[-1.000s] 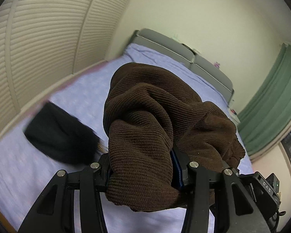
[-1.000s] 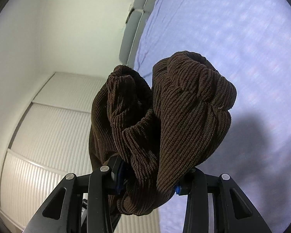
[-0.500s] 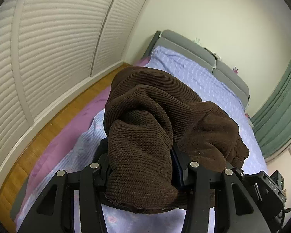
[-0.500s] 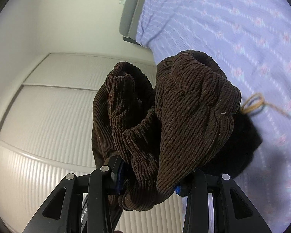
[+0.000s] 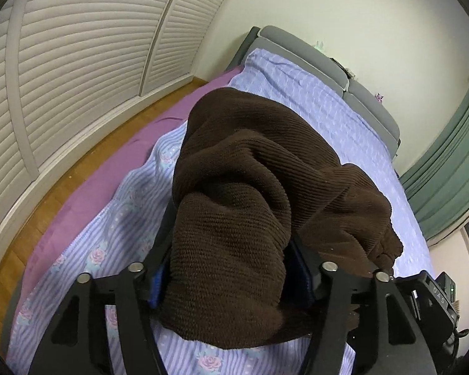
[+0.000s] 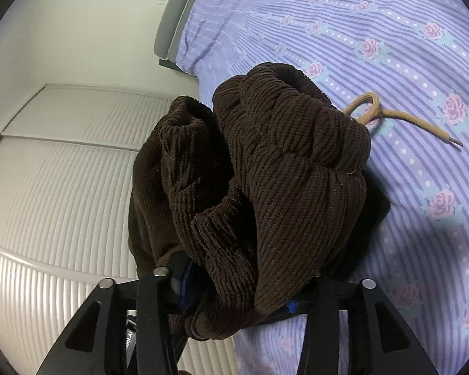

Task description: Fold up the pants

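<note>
The brown corduroy pants (image 5: 253, 200) are bunched over my left gripper (image 5: 231, 275), which is shut on the fabric; the cloth hides its fingertips. In the right wrist view the same pants (image 6: 265, 187) are bunched over my right gripper (image 6: 234, 293), also shut on them. Both grippers hold the pants low over the bed's lilac floral sheet (image 6: 406, 62). A tan drawstring (image 6: 390, 115) of the pants lies on the sheet beyond the right gripper.
The bed's grey headboard (image 5: 344, 72) stands at the far end. A purple sheet edge (image 5: 103, 181) and wooden floor (image 5: 87, 162) lie left of the bed, with white louvred wardrobe doors (image 5: 78, 47) beyond. Green curtains (image 5: 453, 168) hang at the right.
Both grippers have come down toward the near part of the bed with the pants held. The drawstring now rests on the sheet. The black item seen earlier is out of view.
</note>
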`<state>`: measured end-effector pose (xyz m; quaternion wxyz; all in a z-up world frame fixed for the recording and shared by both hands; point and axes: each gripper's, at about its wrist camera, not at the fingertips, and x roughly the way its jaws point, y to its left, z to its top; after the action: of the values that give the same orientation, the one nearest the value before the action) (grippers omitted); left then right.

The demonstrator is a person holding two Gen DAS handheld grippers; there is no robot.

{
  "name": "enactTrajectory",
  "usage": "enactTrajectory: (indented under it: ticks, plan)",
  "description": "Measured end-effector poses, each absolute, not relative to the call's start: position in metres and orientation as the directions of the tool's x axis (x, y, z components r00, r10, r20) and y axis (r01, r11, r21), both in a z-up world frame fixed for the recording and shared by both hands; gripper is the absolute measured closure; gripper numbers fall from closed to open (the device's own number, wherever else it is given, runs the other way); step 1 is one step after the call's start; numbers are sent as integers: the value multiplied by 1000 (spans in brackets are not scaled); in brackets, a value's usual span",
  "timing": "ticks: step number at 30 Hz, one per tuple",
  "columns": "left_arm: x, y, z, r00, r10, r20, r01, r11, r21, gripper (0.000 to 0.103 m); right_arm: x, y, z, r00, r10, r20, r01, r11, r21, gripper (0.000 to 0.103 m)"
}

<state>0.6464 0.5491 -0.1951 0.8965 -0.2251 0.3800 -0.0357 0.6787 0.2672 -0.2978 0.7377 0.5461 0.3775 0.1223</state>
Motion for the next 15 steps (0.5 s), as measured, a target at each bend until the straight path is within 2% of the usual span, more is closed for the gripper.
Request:
enactTrajectory:
  ticks: [4,6,9,15]
  plan:
    - [639,547,-184,709,-178,-682,-135,915,-380,25,670,266,-292,671,599,-436,246,375,894,36]
    - [632,545,-179,707,-142,-693,-160,922,-353,16,668,265,-294,663,593,-457,264,386,884,22]
    - [623,545,-173,709,-130,-693,-175,920,-351,15,664,257,-288,675,580,-455,269,381,885,17]
    - [605,542,-158,717,-59,-695,-216,929,-302,15,662,249,-275,656,599,-460,248,404,880,16]
